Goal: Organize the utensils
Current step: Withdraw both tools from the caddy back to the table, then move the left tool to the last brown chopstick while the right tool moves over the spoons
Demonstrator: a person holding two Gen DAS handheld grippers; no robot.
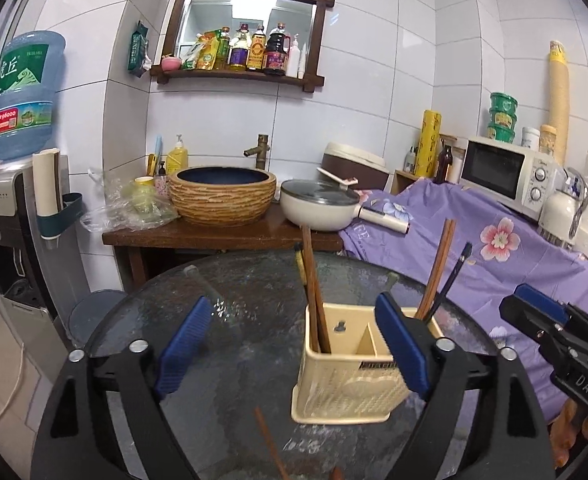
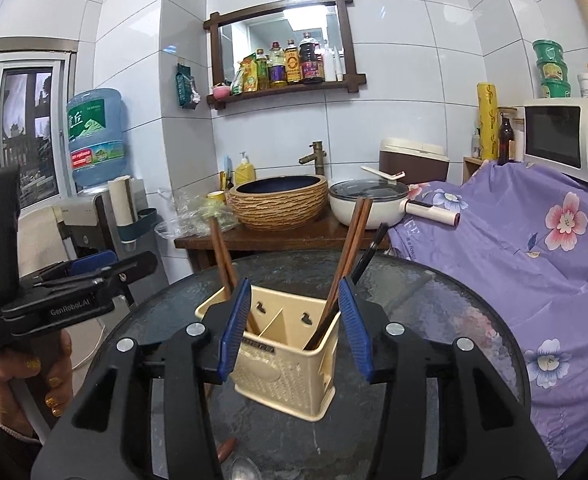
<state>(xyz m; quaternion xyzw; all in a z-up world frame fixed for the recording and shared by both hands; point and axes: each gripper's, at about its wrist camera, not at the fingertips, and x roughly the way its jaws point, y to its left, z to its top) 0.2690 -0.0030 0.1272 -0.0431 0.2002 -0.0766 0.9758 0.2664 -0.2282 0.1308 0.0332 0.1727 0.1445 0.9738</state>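
A cream two-compartment utensil holder (image 1: 350,376) (image 2: 289,372) stands on the round glass table (image 1: 245,360). Brown chopsticks (image 1: 314,280) lean in its left compartment. More brown chopsticks (image 1: 440,264) and a black one (image 1: 456,276) lean in its right compartment. A loose brown chopstick (image 1: 269,446) lies on the glass near me. My left gripper (image 1: 294,352) is open and empty, just left of the holder. My right gripper (image 2: 296,332) is open around the holder's top and also shows in the left wrist view (image 1: 534,312). A spoon (image 2: 243,468) and a brown handle end (image 2: 226,448) lie at the table's near edge.
Behind the table stands a wooden counter (image 1: 221,236) with a woven basin (image 1: 221,196), a white lidded pan (image 1: 322,208) and plastic bags. A purple flowered cloth (image 1: 494,248) covers the right side, with a microwave (image 1: 506,176) on it. A water dispenser (image 1: 17,184) stands left.
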